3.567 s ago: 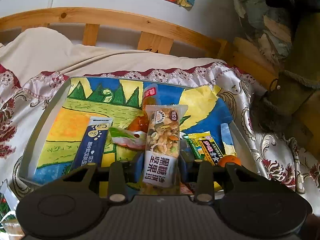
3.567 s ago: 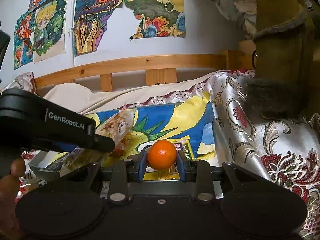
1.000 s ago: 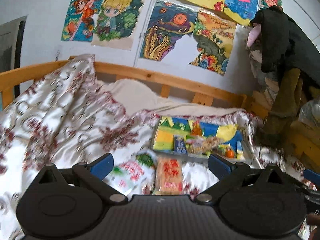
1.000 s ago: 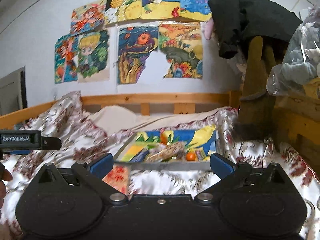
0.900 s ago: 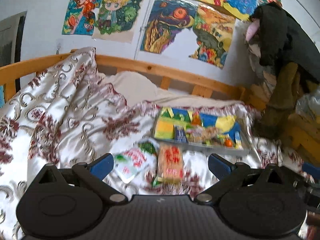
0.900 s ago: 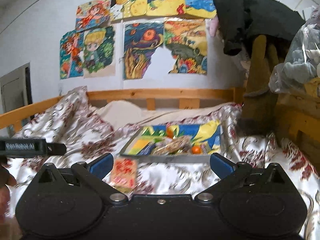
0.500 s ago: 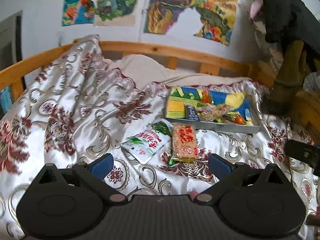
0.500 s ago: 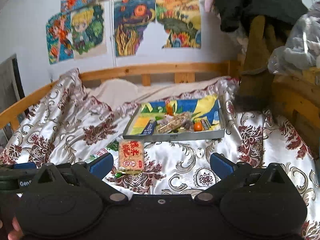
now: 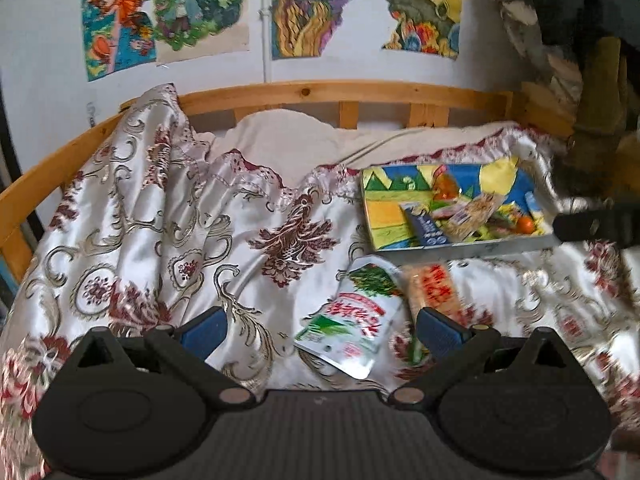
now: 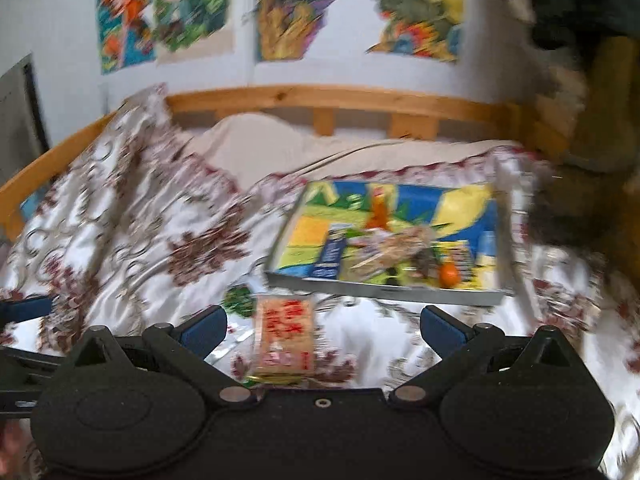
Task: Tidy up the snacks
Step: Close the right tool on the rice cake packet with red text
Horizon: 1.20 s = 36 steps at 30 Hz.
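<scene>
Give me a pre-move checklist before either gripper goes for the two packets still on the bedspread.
1. Left gripper open and empty: ok.
2. Right gripper open and empty: ok.
3. White-and-green pouch clear to grab, lying flat on the bedspread: ok.
4. Orange cracker packet in line with the right gripper: ok, though that view is blurred.
5. Free space in the tray: ok, its left part is bare.
6. Pouch and cracker packet separate, not overlapping: cannot tell; their edges meet in the left wrist view.

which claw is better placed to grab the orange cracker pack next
Right, probably. The right claw is open with the cracker pack lying between its fingers. The left claw, also open, is lined up on the white and green pouch instead.
</scene>
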Each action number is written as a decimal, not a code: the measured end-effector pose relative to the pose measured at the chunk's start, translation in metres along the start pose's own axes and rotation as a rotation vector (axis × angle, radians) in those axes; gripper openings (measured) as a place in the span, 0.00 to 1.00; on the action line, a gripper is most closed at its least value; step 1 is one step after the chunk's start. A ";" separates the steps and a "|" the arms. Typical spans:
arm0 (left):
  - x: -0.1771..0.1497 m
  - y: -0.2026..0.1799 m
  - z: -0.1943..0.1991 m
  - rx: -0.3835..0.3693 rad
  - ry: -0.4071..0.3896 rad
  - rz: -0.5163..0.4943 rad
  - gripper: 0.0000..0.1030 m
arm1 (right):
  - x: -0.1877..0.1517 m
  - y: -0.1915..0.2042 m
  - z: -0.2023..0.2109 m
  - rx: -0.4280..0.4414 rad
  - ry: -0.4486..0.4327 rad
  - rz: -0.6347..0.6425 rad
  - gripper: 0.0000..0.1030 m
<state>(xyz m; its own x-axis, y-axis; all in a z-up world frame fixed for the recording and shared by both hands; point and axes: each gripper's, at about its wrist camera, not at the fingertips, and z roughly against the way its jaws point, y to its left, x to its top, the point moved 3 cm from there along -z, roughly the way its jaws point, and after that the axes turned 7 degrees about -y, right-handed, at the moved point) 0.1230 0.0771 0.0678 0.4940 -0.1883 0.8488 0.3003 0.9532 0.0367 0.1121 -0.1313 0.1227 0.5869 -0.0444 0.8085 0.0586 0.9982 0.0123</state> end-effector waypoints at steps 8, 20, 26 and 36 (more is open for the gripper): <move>-0.014 0.012 -0.049 -0.050 -0.006 0.111 1.00 | 0.019 0.004 -0.024 0.096 0.125 0.164 0.99; -0.045 0.025 -0.108 -0.078 0.007 0.095 1.00 | -0.040 -0.003 -0.111 0.205 -0.023 -0.018 0.99; -0.040 0.020 -0.144 -0.125 0.015 0.075 1.00 | -0.063 -0.001 -0.143 0.203 0.022 0.056 0.99; -0.045 0.017 -0.178 -0.274 0.105 0.050 0.99 | -0.083 0.008 -0.179 0.248 0.122 0.035 0.99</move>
<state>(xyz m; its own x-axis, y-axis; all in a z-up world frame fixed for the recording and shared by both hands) 0.2514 0.0599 -0.0637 0.5909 -0.1794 0.7866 0.4751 0.8654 -0.1595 0.2086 -0.1268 -0.0500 0.6788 0.0004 0.7344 -0.1541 0.9778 0.1419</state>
